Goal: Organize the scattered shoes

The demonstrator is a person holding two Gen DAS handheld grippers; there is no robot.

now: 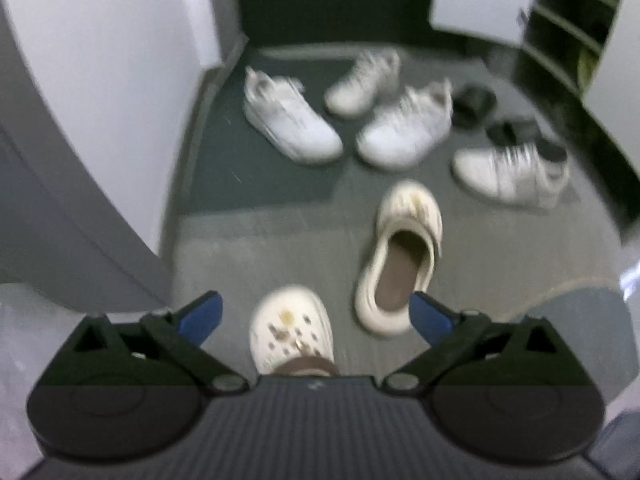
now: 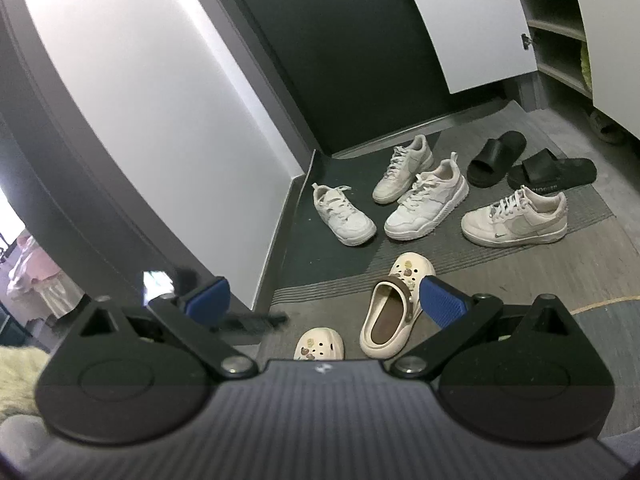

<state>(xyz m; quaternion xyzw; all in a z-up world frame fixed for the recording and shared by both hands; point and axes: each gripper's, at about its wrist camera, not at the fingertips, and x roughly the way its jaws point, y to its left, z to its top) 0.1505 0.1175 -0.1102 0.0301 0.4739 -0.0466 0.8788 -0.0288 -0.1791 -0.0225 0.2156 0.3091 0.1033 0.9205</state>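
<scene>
Both the left gripper [image 1: 316,312] and right gripper [image 2: 324,300] are held wide and empty. Two cream clogs [image 2: 394,316] are seen low centre between the fingers [image 2: 442,300], toes pointed up-frame toward the sneakers [image 2: 426,202]

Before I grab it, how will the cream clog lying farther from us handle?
The cream clog looks like thick moulded foam: probably light and springy, not floppy. Its open heel wall offers a likely pinch point. The flat sole suggests it slides rather than rolls.
</scene>
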